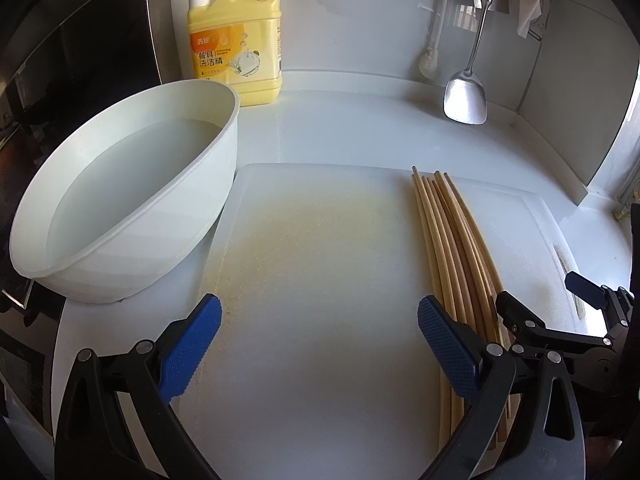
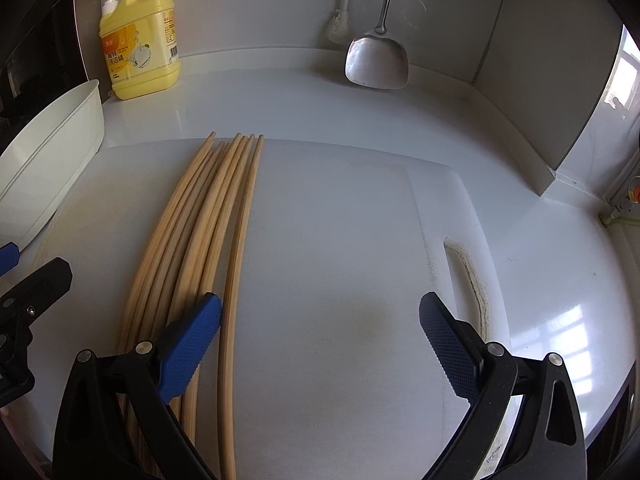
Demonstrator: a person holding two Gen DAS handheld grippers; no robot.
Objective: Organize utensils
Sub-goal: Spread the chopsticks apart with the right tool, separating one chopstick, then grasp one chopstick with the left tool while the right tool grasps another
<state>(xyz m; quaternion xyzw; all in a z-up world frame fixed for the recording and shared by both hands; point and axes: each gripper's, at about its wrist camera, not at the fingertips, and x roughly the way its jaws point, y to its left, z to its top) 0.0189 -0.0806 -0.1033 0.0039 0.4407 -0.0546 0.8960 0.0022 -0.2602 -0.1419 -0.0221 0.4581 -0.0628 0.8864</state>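
Observation:
Several wooden chopsticks (image 1: 452,240) lie side by side on a white cutting board (image 1: 320,260), along its right part; in the right wrist view the chopsticks (image 2: 208,224) lie on the left of the board (image 2: 340,260). My left gripper (image 1: 320,332) is open and empty over the board, its right finger beside the chopsticks. My right gripper (image 2: 320,332) is open and empty, its left finger over the near ends of the chopsticks. It also shows in the left wrist view (image 1: 560,308) at the right edge.
A white basin (image 1: 120,208) of water stands left of the board. A yellow detergent bottle (image 1: 236,40) stands at the back wall. A metal spatula (image 1: 466,96) and a white brush (image 1: 430,60) hang at the back right. The side wall (image 2: 540,80) closes the right.

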